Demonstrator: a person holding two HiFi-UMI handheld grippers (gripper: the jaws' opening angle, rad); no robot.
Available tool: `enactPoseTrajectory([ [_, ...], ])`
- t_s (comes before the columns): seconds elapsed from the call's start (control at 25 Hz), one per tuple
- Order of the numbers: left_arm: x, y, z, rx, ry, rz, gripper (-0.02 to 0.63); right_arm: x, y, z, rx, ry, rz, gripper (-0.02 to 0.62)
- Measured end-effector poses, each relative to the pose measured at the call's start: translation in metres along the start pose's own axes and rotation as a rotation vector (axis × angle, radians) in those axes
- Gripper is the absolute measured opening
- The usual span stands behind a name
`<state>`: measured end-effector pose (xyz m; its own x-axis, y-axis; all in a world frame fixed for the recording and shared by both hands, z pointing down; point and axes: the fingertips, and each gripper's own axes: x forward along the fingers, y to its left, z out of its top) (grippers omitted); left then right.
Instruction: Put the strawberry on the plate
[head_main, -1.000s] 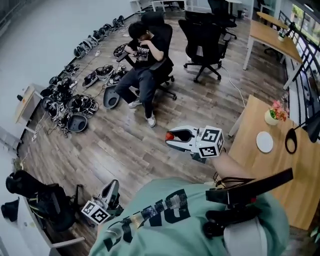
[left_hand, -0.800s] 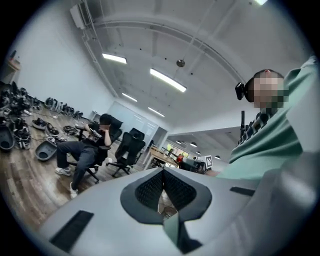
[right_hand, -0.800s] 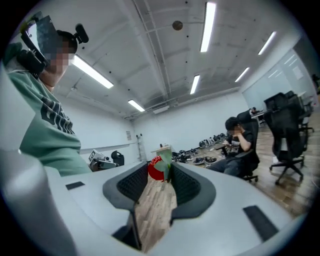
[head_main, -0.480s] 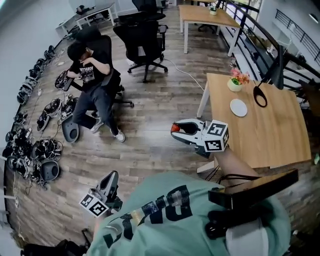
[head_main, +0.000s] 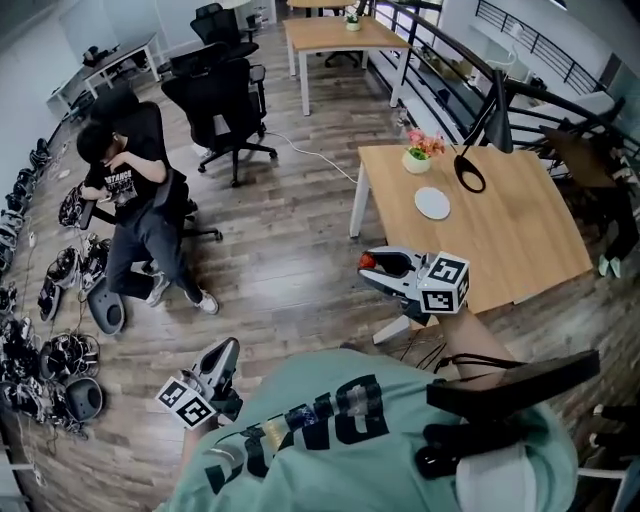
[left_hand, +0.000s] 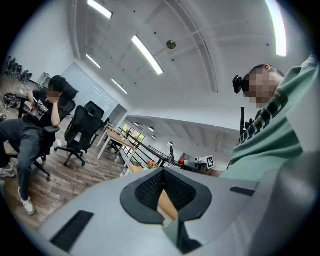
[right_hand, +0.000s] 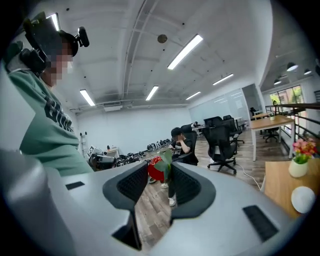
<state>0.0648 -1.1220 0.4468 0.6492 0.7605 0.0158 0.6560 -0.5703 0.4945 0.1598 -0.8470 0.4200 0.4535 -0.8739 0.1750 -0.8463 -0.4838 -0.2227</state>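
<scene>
Strawberry (right_hand: 154, 171) clamped at the tips of the right gripper (head_main: 374, 268), red body and green leaf between the pads. Held in the air above the floor, beside the table (head_main: 520, 240) edge. Plate (head_main: 432, 203) on the table, well apart from it, near a flower pot (head_main: 417, 160). Left gripper (head_main: 226, 350) low at the person's side, jaws together, empty.

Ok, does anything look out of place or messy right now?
Only the dark gear with cables, scattered over the floor beside the seated person. The table looks tidy, its white plate bare; the strawberry sits in the right gripper.
</scene>
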Motion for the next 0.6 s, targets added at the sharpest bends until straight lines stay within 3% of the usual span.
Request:
enactPoseTrajectory([
  [0.24,0.054,0.005,0.018,0.049,0.05,-0.027,0.005,-0.005,-0.041,-0.001,0.027,-0.041,0.005,0.15],
  [0.6,0.177,0.031,0.067,0.114,0.064,0.039,0.005,-0.011,-0.169,0.027,-0.011,-0.109,0.041,0.15],
])
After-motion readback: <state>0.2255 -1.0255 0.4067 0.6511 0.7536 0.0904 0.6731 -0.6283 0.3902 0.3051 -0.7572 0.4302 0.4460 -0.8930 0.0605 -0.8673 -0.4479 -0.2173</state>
